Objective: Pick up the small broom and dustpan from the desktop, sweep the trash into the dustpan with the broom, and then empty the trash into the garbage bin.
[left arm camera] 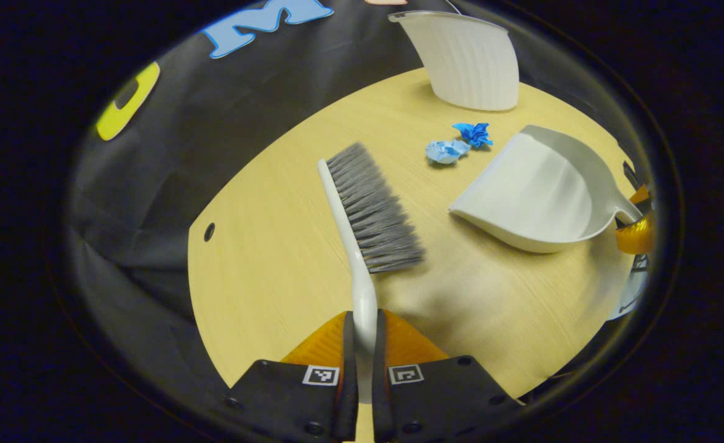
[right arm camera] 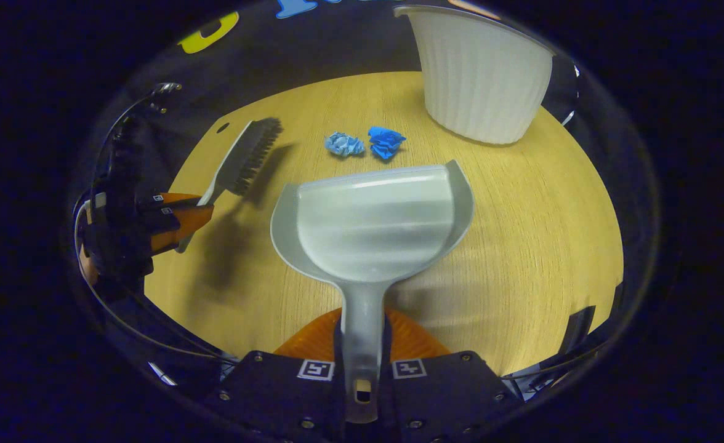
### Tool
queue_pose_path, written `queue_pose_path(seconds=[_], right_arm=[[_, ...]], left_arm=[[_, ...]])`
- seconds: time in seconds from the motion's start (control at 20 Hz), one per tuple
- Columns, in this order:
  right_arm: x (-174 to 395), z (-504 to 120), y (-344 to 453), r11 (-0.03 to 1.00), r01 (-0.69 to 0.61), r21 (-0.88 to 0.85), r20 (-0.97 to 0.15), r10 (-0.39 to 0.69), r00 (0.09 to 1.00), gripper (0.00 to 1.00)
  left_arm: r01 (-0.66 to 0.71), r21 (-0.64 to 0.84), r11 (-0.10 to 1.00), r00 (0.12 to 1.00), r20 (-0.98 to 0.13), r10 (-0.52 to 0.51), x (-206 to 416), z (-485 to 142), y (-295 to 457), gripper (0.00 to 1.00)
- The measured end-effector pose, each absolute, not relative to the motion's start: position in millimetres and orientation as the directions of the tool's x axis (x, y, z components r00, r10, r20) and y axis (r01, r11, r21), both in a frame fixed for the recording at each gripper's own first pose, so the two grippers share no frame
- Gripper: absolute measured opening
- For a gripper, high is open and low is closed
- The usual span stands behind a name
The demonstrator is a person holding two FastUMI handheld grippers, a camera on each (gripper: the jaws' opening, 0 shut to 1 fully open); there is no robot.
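My left gripper (left arm camera: 362, 335) is shut on the white handle of the small broom (left arm camera: 362, 209), whose grey bristles point right, above the wooden desktop (left arm camera: 263, 271). My right gripper (right arm camera: 362, 344) is shut on the handle of the white dustpan (right arm camera: 371, 224), held above the desk with its mouth facing two crumpled paper balls, one light blue (right arm camera: 344, 144) and one darker blue (right arm camera: 386, 141). In the left gripper view the dustpan (left arm camera: 537, 191) is at the right, with the paper balls (left arm camera: 447, 151) beyond the broom's tip. The white ribbed garbage bin (right arm camera: 482, 77) stands at the far edge.
The round desktop (right arm camera: 522, 234) ends at the black cloth wall behind. A small cable hole (left arm camera: 209, 232) sits near the desk's left rim. The left gripper with the broom (right arm camera: 242, 157) shows at the left of the right gripper view, a hand behind it.
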State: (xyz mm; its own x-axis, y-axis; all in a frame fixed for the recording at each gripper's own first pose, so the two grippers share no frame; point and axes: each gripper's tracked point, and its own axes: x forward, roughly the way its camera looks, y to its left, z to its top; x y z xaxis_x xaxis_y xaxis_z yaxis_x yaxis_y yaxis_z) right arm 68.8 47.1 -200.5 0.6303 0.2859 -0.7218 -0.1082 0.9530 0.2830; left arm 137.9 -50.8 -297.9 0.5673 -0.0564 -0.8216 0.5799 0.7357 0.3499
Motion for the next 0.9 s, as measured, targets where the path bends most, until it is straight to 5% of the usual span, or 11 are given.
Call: queue_pose_path(seconds=[0.25, 0.55, 0.9], right_arm=[[90.1, -195.3, 36.5, 0.953, -0.134, 0.272, -0.724, 0.295, 0.624, 0.19], [97.1, -193.6, 26.0, 0.949, -0.141, 0.282, -0.72, 0.306, 0.622, 0.2], [98.5, -196.2, 22.5, 0.944, -0.132, 0.303, -0.714, 0.316, 0.624, 0.19]], left_arm=[[0.648, 0.408, 0.643, 0.564, -0.825, -0.044, 181.3, -292.2, -66.5, 0.15], [0.698, 0.629, 0.342, 0.661, -0.75, 0.031, 246.0, -268.2, -69.1, 0.17], [0.767, 0.617, 0.172, 0.627, -0.779, -0.005, 249.8, -287.1, -107.0, 0.17]])
